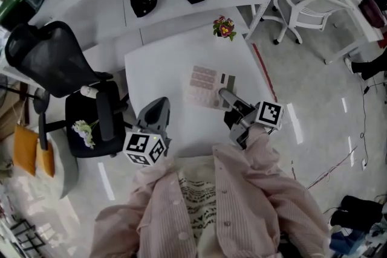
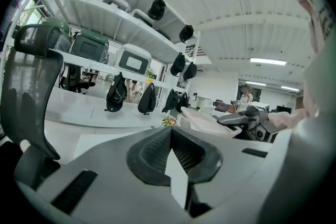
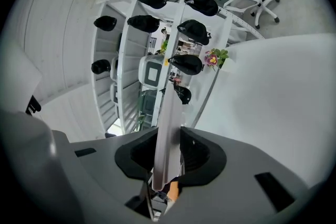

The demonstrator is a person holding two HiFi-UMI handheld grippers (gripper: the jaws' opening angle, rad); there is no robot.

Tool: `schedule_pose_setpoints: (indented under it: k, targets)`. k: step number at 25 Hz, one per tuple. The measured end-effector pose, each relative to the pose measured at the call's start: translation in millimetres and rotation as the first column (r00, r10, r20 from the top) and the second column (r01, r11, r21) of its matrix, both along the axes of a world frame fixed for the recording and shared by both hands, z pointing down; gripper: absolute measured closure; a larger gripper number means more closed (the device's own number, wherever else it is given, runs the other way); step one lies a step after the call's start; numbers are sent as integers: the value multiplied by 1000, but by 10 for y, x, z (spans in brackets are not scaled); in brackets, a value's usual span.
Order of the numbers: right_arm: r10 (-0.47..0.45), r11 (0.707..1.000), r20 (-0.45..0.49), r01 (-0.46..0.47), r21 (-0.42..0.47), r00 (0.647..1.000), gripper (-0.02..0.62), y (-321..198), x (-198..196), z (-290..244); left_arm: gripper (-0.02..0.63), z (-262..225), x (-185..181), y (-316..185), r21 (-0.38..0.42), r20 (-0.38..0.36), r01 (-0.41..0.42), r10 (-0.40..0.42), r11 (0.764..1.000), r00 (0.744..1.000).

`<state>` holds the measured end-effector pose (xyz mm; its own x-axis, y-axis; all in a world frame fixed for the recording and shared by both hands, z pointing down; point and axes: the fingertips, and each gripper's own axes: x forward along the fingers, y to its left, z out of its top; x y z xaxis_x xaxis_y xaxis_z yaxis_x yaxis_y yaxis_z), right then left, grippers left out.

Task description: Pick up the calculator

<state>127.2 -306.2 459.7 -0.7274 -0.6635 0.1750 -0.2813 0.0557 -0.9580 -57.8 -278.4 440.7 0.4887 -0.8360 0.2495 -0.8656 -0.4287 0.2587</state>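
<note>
Left gripper (image 1: 158,107): sits at head view's left, marker cube toward the torso. Jaws look closed tip to tip with nothing between, though the gap behind the tips is hard to read. Right gripper (image 1: 225,95): reaches further forward, jaws clamped on the calculator (image 1: 204,86), held edge-on between the pads. Both forearms in pink striped sleeves (image 1: 266,160), close to the body.
</note>
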Motion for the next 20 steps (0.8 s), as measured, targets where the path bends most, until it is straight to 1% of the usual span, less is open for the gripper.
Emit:
schedule_pose_setpoints:
  k: [4, 8, 13, 20]
  targets:
    - [24, 1000, 29, -25, 18, 999, 500, 18, 28, -149, 606, -165, -60, -4, 42, 5, 7, -7, 999, 1000]
    - [44, 998, 44, -45, 41, 998, 500, 24, 43, -267, 606, -295, -152, -28, 71, -37, 28, -26, 997, 999]
    - [60, 996, 82, -66, 68, 995, 500, 48, 68, -405, 605, -411, -225, -33, 117, -13, 34, -32, 993, 999]
    - [82, 992, 115, -92, 86, 990, 500, 73, 84, -496, 606, -455, -277, 11, 130, -3, 40, -40, 991, 999]
